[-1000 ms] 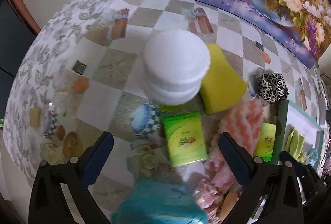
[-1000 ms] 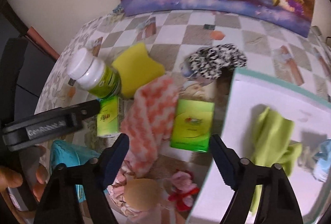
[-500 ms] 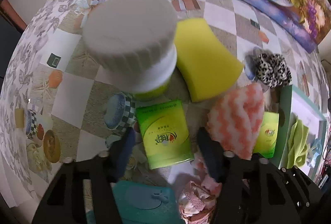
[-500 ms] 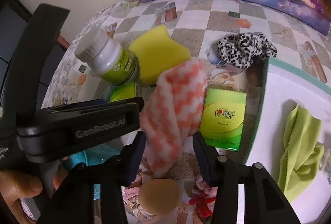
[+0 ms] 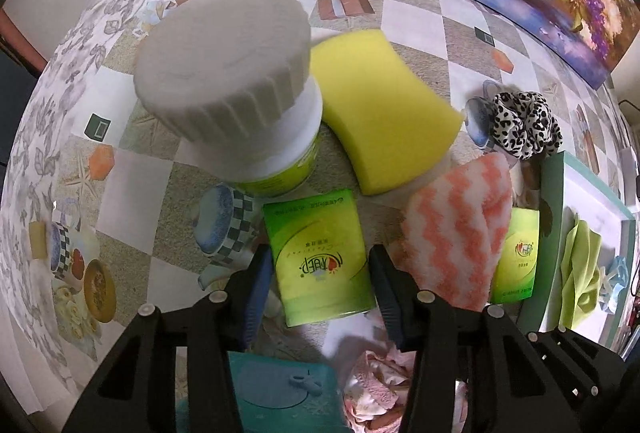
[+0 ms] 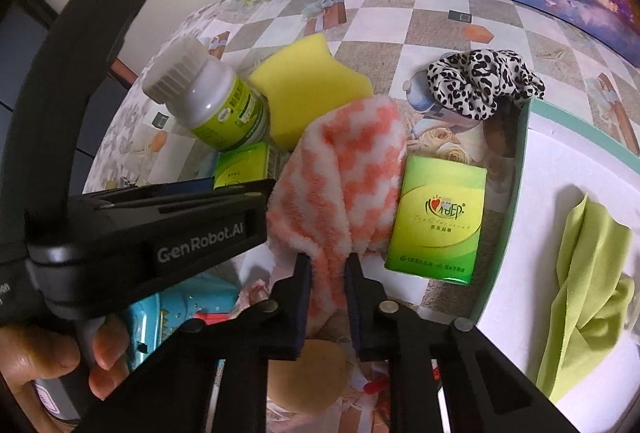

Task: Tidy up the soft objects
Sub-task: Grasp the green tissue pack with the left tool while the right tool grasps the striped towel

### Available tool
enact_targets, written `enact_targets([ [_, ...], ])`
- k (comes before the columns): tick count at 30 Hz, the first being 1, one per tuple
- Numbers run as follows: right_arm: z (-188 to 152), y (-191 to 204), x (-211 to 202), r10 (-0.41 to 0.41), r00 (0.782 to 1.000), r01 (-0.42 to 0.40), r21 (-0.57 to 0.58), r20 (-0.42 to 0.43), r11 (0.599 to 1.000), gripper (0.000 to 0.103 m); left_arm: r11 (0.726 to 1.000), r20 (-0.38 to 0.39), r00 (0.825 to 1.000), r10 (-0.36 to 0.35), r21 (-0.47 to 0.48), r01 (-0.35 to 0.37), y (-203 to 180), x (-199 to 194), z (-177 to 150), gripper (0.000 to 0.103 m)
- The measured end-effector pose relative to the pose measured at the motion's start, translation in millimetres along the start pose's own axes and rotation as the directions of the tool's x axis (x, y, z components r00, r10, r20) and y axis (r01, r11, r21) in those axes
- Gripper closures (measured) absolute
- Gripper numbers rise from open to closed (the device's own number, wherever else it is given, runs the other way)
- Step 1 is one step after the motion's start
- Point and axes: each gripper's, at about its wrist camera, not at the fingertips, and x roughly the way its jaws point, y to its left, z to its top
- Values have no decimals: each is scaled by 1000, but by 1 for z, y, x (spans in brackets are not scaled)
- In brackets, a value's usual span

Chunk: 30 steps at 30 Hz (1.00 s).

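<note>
Now, item by item, from left to right.

Left gripper (image 5: pixel 316 277): pointing steeply down, jaws closing on either side of a green tissue pack (image 5: pixel 320 257). The blue pads sit right at its long edges; whether they already press I cannot tell. The pack looks light, film-wrapped and probably slick, with some give under pressure, so a hold across the narrow width near the middle seems soundest.

Ahead of that claw, to its left: a white-capped bottle (image 5: pixel 240 89), rigid, likely no part of the soft lot. Ahead and slightly right: a yellow sponge (image 5: pixel 384 105), light and springy, best pinched across its waist.

Right gripper (image 6: pixel 326 277): jaws closing and already bunching the near end of a pink-and-white fleece cloth (image 6: pixel 344 189) between the pads. The cloth is limp and fluffy; it will likely hang and drag when lifted, so a gathered fold is a better purchase than a single edge.

Just right of that claw: a second tissue pack (image 6: pixel 440 221), lying flat beside the cloth. Ahead and right: a leopard-print scrunchie (image 6: pixel 480 81), against the corner of the tray (image 6: pixel 516 193).

Far right: the white tray with its green rim, holding a lime-green cloth (image 6: pixel 580 285), presumably where the soft things go.
</note>
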Motion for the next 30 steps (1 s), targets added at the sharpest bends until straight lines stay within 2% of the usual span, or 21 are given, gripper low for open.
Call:
enact_targets([
  [9, 1, 0, -10, 15, 999, -15, 2, 31, 1000, 93, 1000, 31, 1000, 4, 1, -4, -4, -14, -2, 52],
  [21, 9, 7, -48, 56, 991, -55, -14, 121, 998, 93, 1000, 116, 993, -10, 3, 10, -3, -51, 0, 53],
  [30, 14, 11, -82, 80, 975, -77, -24, 207, 997, 93, 1000, 220, 976, 0, 0, 0, 0, -88, -1, 55],
])
